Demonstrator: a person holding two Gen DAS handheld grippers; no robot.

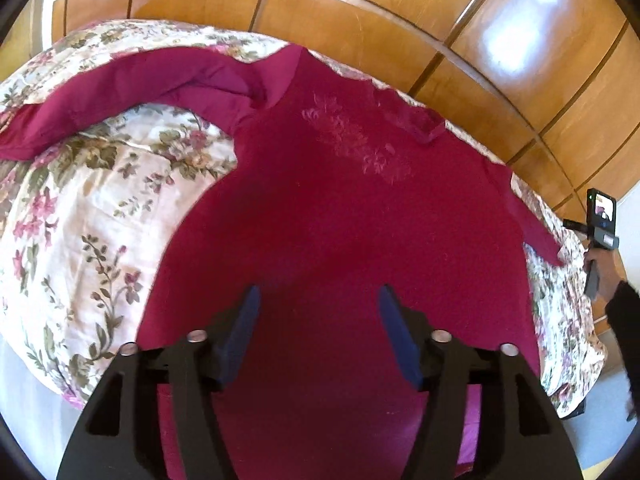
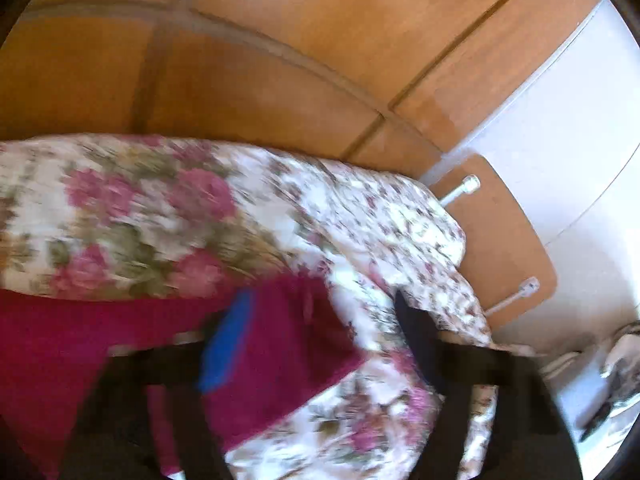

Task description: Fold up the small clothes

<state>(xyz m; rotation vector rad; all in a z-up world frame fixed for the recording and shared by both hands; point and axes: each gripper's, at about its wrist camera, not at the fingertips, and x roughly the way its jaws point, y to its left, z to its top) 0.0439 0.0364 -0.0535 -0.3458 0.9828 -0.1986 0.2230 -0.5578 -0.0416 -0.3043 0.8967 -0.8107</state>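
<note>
Left gripper (image 1: 318,300): jaws stood wide apart and held nothing, hovering over the lower body of the top.
Right gripper (image 2: 320,320): jaws looked spread, with the end of a sleeve lying between and beneath them (too blurred to tell whether cloth was touched).
Top (image 1: 340,220): a dark red long-sleeved garment lay spread flat ahead of the left jaws, collar at the far end.
Sleeves: one (image 1: 120,92) stretched out far to the left of the left jaws; the other (image 2: 280,352) ran off to the right.
Progress: judging by the flat body and outstretched sleeves, no fold was made yet; the sleeves and body all remained to fold.
Bedspread (image 1: 88,208): floral cover under the top, showing on both sides of the jaws.
Wardrobe (image 1: 360,20): wooden panels beyond the bed.
Obstructions: none lay on the top; a small table (image 2: 500,240) stood beyond the right jaws, off the bed.
</note>
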